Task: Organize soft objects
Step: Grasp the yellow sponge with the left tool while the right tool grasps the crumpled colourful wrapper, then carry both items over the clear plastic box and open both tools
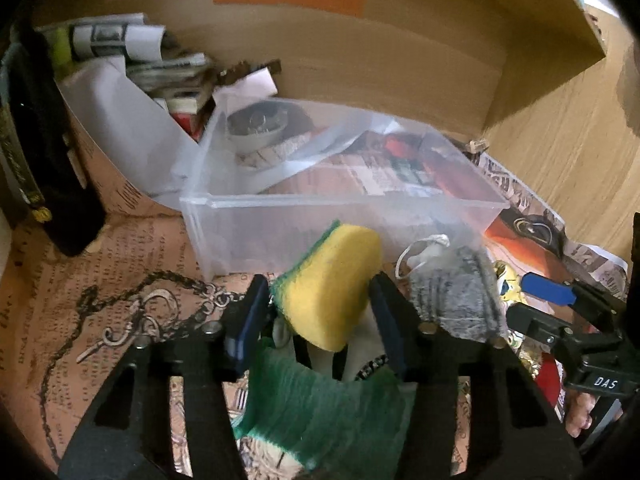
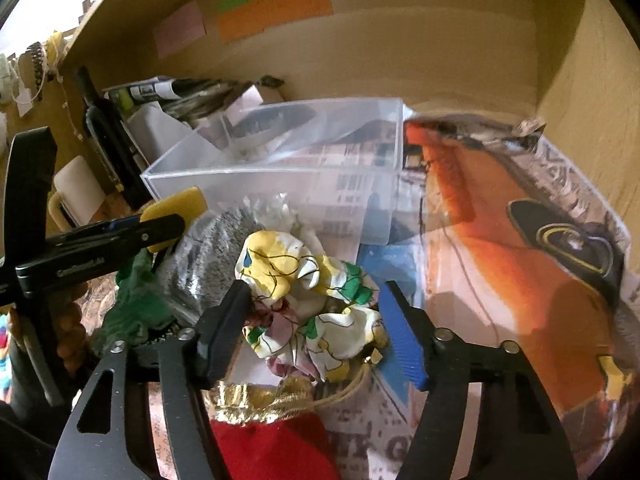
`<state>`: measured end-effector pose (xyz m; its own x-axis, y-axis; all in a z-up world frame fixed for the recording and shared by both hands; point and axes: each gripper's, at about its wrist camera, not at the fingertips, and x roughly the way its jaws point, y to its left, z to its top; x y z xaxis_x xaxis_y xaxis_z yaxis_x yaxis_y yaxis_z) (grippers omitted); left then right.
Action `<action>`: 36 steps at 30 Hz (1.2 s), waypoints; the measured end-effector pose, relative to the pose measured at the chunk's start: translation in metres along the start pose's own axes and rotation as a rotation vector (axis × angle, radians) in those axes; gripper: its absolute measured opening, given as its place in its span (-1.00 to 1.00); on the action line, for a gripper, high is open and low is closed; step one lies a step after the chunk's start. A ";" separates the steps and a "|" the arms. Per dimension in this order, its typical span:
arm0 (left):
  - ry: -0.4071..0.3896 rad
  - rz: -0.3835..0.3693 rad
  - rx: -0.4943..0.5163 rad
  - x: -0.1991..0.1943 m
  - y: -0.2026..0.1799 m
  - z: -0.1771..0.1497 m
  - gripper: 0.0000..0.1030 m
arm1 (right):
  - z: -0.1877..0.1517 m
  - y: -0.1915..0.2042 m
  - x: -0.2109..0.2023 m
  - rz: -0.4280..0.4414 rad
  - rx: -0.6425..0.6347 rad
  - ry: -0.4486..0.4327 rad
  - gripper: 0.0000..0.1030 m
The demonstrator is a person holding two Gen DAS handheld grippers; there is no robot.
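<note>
Two grippers work before a clear plastic bin (image 1: pixel 344 216): left gripper (image 1: pixel 320 304) clamps a yellow-green sponge (image 1: pixel 332 284), right gripper (image 2: pixel 316 320) spread around a crumpled floral cloth (image 2: pixel 312 300).

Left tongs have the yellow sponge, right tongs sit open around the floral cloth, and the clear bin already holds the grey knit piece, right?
Not quite: the grey knit piece lies outside the clear bin, in front of it, as the left wrist view shows. The left tongs do hold the yellow sponge; the right tongs sit open around the floral cloth.
</note>
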<state>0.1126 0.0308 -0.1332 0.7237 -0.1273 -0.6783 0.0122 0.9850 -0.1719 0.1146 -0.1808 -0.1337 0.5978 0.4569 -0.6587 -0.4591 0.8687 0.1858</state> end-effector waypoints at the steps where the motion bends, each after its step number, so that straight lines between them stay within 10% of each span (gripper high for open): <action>1: 0.005 -0.007 -0.003 0.002 0.001 0.000 -0.06 | 0.000 -0.002 0.002 0.001 0.005 0.011 0.11; 11: -0.035 -0.024 0.018 -0.007 -0.003 -0.005 -0.27 | 0.001 -0.011 0.005 0.025 0.048 0.019 -0.77; 36: -0.290 0.054 0.031 -0.073 0.002 0.044 -0.29 | 0.062 0.002 -0.061 -0.009 -0.034 -0.282 -0.85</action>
<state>0.0908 0.0469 -0.0525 0.8905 -0.0404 -0.4531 -0.0141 0.9931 -0.1162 0.1174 -0.1951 -0.0479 0.7590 0.4884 -0.4305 -0.4720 0.8683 0.1528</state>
